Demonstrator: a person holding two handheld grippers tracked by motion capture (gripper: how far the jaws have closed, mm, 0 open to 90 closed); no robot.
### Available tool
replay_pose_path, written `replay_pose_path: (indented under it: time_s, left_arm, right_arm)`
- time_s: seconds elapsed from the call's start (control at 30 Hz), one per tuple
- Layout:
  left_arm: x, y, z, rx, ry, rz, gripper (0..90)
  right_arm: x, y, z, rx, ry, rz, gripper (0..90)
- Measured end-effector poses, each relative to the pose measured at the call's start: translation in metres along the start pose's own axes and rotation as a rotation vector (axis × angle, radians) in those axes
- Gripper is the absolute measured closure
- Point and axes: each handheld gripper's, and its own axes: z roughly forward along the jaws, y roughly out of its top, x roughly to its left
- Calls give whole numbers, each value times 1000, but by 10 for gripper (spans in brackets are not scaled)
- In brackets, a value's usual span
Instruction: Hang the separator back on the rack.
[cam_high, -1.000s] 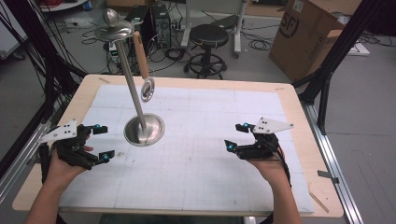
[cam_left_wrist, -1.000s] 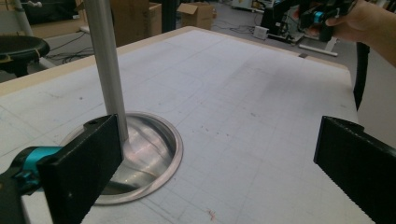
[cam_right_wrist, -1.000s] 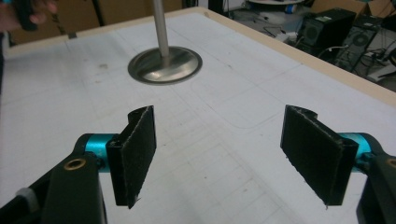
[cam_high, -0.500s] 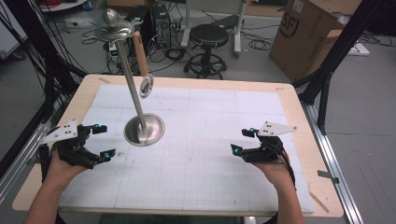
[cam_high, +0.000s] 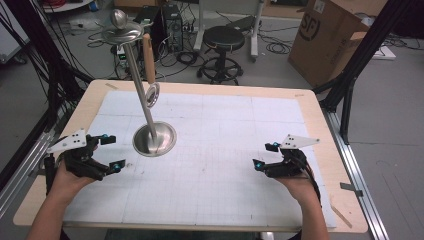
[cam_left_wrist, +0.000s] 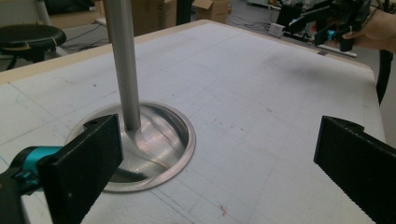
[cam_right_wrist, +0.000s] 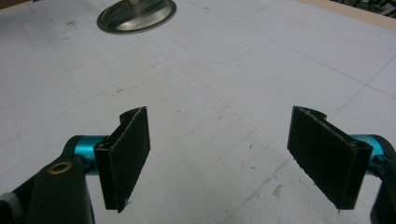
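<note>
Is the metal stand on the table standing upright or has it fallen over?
Upright. The metal stand rests on its round base, its pole rising to the top disc. Neither hand-held gripper touches it.

even bright overhead light, soft shadows, slightly soft focus.

Beyond the table, a grey floor holds a black stool (cam_high: 225, 39), a cardboard box (cam_high: 330, 35) and tangled cables (cam_high: 182, 57).
</note>
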Motion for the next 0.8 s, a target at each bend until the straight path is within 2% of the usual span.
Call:
replay_pose_path:
  time_s: [0.17,0.4,0.8]
  left_arm:
    - [1,-3,4,33,-2,2,19]
    - [2,-3,4,34,5,5,19]
    - [2,-3,7,33,6,5,19]
  right_arm:
    - [0,-1,1,-3,0,4,191]
    - [0,-1,-1,-22,-1,1,189]
    - [0,-2,-3,-24,-6,12,189]
